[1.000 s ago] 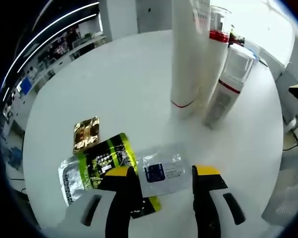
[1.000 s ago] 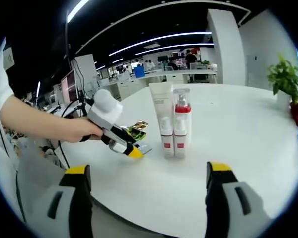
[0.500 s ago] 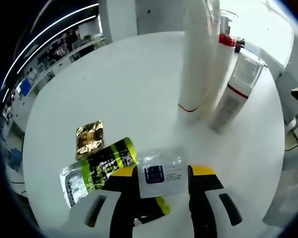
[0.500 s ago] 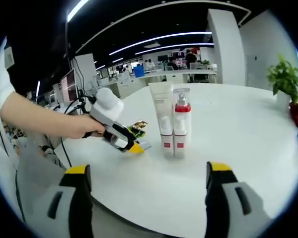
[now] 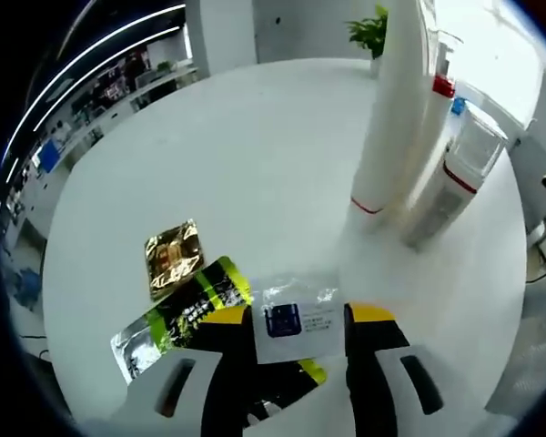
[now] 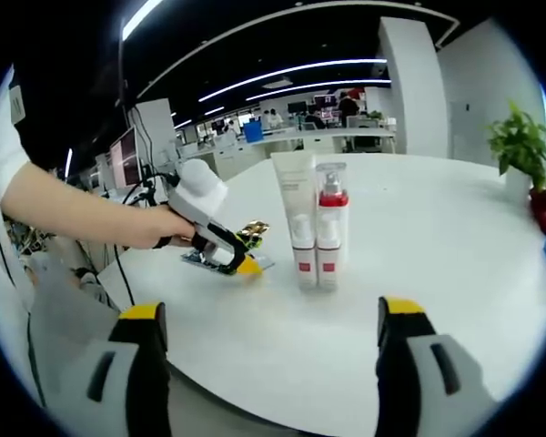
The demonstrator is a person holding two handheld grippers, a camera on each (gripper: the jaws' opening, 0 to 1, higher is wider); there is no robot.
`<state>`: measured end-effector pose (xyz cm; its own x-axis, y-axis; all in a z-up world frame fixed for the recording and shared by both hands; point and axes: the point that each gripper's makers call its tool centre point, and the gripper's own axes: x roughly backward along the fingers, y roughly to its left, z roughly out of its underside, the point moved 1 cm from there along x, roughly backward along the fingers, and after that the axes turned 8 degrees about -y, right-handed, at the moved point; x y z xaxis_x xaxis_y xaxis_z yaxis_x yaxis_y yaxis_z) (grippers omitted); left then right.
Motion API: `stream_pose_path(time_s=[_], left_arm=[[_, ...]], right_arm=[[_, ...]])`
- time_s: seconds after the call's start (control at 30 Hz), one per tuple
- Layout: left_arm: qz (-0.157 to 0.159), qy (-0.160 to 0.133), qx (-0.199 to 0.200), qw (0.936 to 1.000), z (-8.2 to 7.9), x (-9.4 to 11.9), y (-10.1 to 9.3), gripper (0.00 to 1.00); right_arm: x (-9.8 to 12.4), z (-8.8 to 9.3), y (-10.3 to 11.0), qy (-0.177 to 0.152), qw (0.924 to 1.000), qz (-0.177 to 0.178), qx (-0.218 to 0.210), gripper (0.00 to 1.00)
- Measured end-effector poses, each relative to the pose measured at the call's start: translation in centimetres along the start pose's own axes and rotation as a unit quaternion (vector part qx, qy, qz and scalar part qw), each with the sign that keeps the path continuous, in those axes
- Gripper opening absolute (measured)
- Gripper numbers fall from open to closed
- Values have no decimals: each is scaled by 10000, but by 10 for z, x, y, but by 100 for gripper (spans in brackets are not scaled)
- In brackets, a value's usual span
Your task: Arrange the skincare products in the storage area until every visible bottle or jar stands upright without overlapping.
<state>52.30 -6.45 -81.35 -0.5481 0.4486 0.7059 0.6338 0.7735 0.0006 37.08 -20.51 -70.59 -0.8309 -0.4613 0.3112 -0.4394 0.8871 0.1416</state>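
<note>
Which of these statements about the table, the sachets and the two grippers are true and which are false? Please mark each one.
1. The left gripper has its jaws closed on the clear sachet. True.
2. The white tube lies flat on the table. False: it stands upright beside the red-collared pump bottle.
3. The right gripper holds a bottle. False: its jaws are open with nothing between them.
4. A gold sachet lies on the table beside the green-and-black sachet. True.
5. A potted plant stands on the table. True.
</note>
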Motion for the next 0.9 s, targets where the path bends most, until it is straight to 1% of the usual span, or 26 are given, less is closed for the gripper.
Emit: stream_pose_path(time_s=[0.2,0.3,0.4,0.5,0.6,0.63,0.77,0.83,0.9], left_arm=[[-124,-55,199,9997,0,7,4,37],[-340,-87,438,9984,2,14,8,37],[-442,-125,764,9960,5,22,9,37],[-553,-150,1003,9933,9,32,11,37],[-633,-98,1165,9911,17,41,12,37],[-687,-40,1263,9896,21,45,13,37],[-863,-8,1563,9839,35,58,17,37],[-933,8,1663,9816,40,64,17,37],[-995,19,1665,9810,46,71,16,37]], right_arm=[[0,0,1,7,10000,-12,8,96],[0,0,1,8,10000,-26,20,96],[0,-1,1,-2,10000,-26,16,96],[0,-1,1,-8,10000,-29,14,96],[0,-1,2,-19,10000,-39,15,96],[0,-1,2,-25,10000,-44,16,96],[0,-2,3,-35,10000,-58,18,96],[0,-2,3,-38,10000,-62,20,96],[0,-2,3,-50,10000,-69,22,96]])
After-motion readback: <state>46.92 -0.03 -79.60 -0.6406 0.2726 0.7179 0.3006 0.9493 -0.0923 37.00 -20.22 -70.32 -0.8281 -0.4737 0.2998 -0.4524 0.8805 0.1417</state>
